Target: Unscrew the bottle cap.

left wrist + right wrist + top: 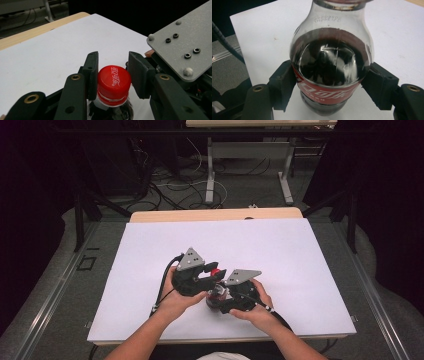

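Near the front middle of the white table (pixel 150 245), the right gripper (pixel 329 87) clamps the cola bottle (pixel 332 65) at its label while the left gripper (pixel 113 75) brackets the red cap (pixel 113 81), one pad touching, the other apart, so unscrewing appears not yet begun.

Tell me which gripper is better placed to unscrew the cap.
Left. Its jaws already flank the red cap, one pad touching, while the right gripper clamps the bottle body, probably steadying it.

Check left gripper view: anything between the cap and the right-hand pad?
Nothing. A bare gap separates the cap from that pad; the other pad touches it.
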### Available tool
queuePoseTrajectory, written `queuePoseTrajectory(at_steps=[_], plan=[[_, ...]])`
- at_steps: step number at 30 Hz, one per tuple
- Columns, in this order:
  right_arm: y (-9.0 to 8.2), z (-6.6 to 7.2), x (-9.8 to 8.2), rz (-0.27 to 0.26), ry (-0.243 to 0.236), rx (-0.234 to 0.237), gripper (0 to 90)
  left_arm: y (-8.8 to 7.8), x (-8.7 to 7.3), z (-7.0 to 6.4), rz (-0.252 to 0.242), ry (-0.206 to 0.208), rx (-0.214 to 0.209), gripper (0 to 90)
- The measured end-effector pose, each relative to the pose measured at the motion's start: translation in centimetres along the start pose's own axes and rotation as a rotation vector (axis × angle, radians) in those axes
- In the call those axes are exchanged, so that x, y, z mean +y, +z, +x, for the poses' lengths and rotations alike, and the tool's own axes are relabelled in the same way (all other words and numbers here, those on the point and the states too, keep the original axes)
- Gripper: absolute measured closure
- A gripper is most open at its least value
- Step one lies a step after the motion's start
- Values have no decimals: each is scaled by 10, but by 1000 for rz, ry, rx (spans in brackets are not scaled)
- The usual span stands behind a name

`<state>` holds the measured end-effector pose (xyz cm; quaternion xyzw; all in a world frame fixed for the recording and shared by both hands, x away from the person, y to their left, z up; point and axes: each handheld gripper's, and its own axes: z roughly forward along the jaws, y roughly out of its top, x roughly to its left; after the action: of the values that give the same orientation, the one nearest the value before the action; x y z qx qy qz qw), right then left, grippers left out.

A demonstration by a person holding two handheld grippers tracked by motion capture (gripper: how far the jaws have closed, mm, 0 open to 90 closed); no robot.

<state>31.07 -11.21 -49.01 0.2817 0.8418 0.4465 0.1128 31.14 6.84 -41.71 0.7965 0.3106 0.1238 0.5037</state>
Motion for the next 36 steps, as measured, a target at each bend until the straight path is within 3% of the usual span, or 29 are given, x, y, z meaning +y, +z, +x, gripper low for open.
queuePoseTrajectory(at_steps=[9,16,24,36], plan=[[2,-3,-2,23,0,-2,305,-4,6,2,-7,-19,0,621],[0,-5,-3,-3,22,-36,304,-9,7,12,-7,-39,11,621],[-5,-13,-3,-18,28,-73,304,-15,-2,31,-9,-85,74,621],[-10,-24,-5,-38,42,-119,302,-21,-28,61,23,-174,159,621]])
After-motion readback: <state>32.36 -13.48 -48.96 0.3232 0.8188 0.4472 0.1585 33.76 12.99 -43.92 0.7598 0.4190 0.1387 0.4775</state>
